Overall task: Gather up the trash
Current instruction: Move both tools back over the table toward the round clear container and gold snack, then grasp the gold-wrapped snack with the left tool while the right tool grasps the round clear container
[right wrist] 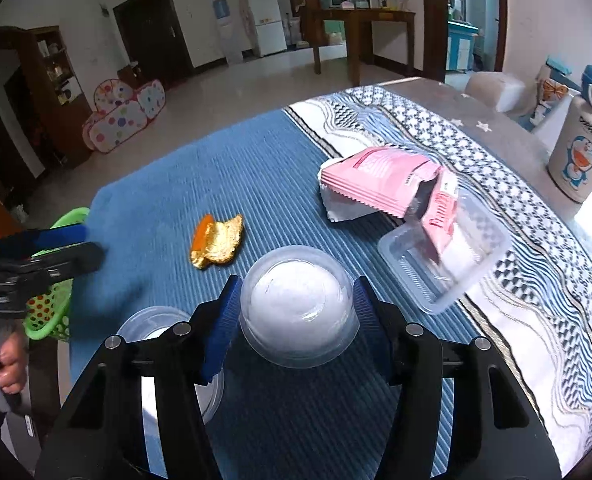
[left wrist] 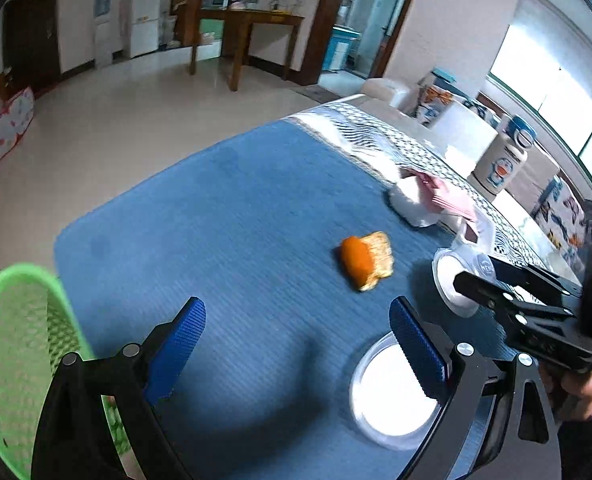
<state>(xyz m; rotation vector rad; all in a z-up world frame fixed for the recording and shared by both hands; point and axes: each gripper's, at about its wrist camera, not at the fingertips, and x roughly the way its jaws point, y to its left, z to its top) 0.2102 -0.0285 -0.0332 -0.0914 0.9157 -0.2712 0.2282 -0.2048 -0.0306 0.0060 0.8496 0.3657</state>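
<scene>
Clear thin plastic formed the cup that sat mouth-down on the blue mat of the table, and your right gripper bracketed it, one blue pad at each side of the wall. The jaws stood narrow, at or just short of the wall; whether they already pressed could not be told. Such a cup was probably very light, springy and slick, so a hard squeeze risked buckling it or popping it out; the lower band near the rim, where the wall is stiffest, looked the safer hold.

Just beside it lay its flat round lid, partly under one finger of your left gripper, whose jaws stood wide with nothing between them. The lid would likely need an edge pinch, lying flush as it did.

Farther off lay the crumpled gold-and-orange foil, soft and easily crushed, and the pink wrappers resting partly in a clear tray, limp and light. The green basket hung off the mat's near corner.
</scene>
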